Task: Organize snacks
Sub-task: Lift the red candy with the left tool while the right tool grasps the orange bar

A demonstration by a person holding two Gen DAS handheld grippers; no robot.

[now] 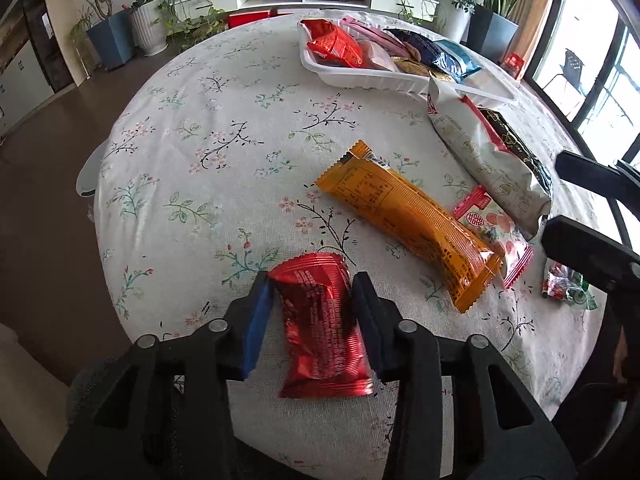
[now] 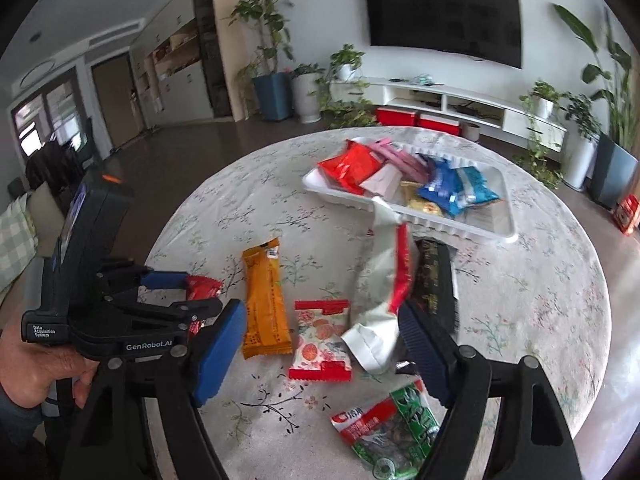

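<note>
The red snack packet lay flat on the counter between the two fingers of the left gripper, lengthwise along them, its far crimped end just past the fingertips and its near end back toward the gripper's body. The blue pads pressed both long sides of the wrapper, which was creased where they met it, so the left fingers were grasping the packet. In the right wrist view the same packet showed as a red end poking out from between those fingers, with a hand wrapped around the handle. The right gripper stood with its fingers spread wide and released, nothing pinched between them; beyond their tips lay a small strawberry-print packet, the lower end of a long white packet and a dark packet, while a green-and-red packet lay nearer the camera. An orange packet lay just right of the red one, apart from it. The white tray, already holding several snacks, sat at the far side of the counter near its edge. To the left and ahead of the red packet the flowered cloth was bare up to the round rim.
</note>
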